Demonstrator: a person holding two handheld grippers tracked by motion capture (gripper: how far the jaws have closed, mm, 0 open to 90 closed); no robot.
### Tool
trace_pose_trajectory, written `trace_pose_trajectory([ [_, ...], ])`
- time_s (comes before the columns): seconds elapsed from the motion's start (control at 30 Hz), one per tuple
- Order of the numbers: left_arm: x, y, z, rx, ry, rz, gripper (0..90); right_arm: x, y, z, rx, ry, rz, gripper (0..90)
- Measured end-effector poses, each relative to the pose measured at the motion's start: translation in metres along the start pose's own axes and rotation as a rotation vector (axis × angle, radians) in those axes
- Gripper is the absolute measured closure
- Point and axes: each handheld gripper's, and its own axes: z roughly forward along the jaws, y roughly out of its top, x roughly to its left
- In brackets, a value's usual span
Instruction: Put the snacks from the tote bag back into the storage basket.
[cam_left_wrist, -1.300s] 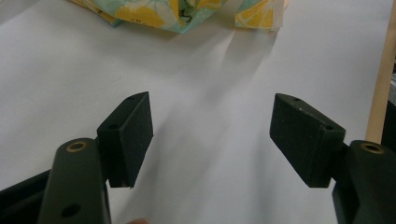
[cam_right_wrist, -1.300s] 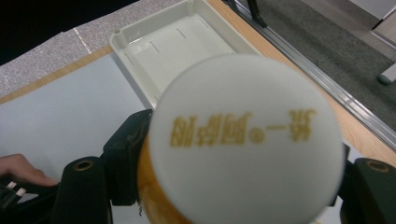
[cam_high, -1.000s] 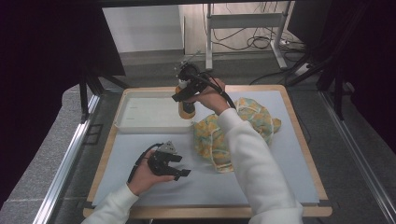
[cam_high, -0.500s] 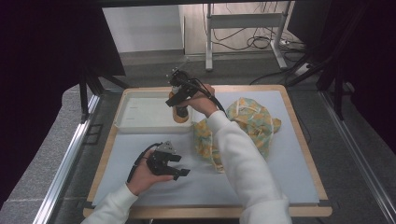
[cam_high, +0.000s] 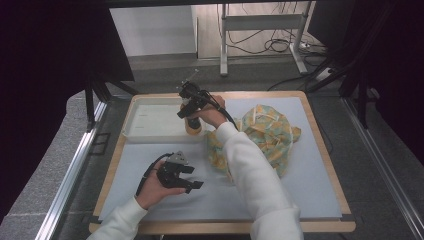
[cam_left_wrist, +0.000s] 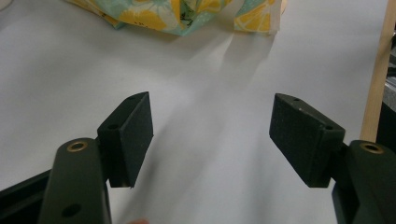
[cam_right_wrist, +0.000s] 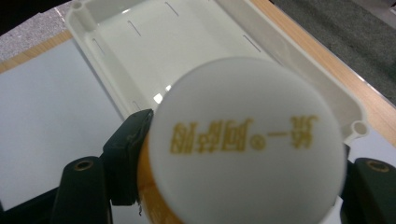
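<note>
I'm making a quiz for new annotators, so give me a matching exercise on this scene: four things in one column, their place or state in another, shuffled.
Things:
1. bottle
2. tray
3. cloth
4. left tool

Places or states:
A. crumpled on the mat, lemon print
B. open, holding nothing, low over the mat
C. white cap, gripped by the right tool
D. white, with nothing inside, at the board's far left

Pairs: 1-C, 2-D, 3-A, 4-B

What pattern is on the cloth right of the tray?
Yellow lemon slices on mint green cloth; clearest in the left gripper view.
</note>
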Motion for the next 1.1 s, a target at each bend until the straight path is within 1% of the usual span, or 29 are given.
trace_pose_trajectory([
  [0.17, 0.001, 0.0, -0.002, -0.008, -0.007, -0.006, 30.3, -0.002, -0.005, 0.011, 0.016, 0.001, 0.002, 30.1],
  [0.2, 0.001, 0.0, -0.002, -0.008, -0.007, -0.007, 30.3, -0.003, -0.005, 0.012, 0.018, -0.001, 0.002, 30.1],
  [0.23, 0.001, 0.0, -0.002, -0.001, -0.007, 0.002, 30.2, -0.003, -0.006, 0.013, 0.019, -0.002, 0.002, 30.1],
  [0.43, 0.001, 0.0, -0.002, -0.003, -0.008, 0.0, 30.2, -0.004, -0.011, 0.021, 0.04, -0.011, 0.005, 29.9],
  [0.47, 0.001, 0.0, -0.002, -0.003, -0.008, 0.0, 30.2, -0.005, -0.012, 0.022, 0.041, -0.013, -0.002, 29.9],
  [0.5, 0.001, 0.0, -0.003, -0.003, -0.008, 0.0, 30.2, -0.005, -0.012, 0.022, 0.035, -0.012, 0.004, 29.9],
  [0.67, 0.001, 0.001, -0.002, -0.009, -0.008, -0.007, 30.2, -0.005, -0.013, 0.021, 0.042, -0.009, 0.013, 28.4],
  [0.73, 0.001, 0.001, -0.002, -0.009, -0.008, -0.006, 30.2, -0.004, -0.014, 0.019, 0.022, -0.04, 0.006, 22.3],
  [0.77, 0.001, 0.001, -0.002, -0.008, -0.008, -0.005, 30.2, -0.003, -0.015, 0.017, 0.006, -0.055, 0.004, 20.8],
  [0.87, 0.001, 0.001, -0.002, -0.005, -0.009, -0.003, 30.2, -0.002, -0.016, 0.012, -0.027, -0.053, 0.017, 19.1],
  [0.97, 0.001, 0.0, -0.001, -0.006, -0.006, -0.005, 30.1, -0.001, -0.018, 0.006, -0.048, -0.034, 0.019, 19.0],
  [1.0, 0.001, 0.0, -0.002, -0.005, -0.006, -0.006, 30.2, -0.001, -0.019, 0.004, -0.051, -0.033, 0.015, 19.0],
  [1.1, 0.003, -0.001, -0.004, -0.008, -0.006, -0.008, 30.2, -0.001, -0.022, -0.003, -0.068, -0.023, 0.025, 19.0],
])
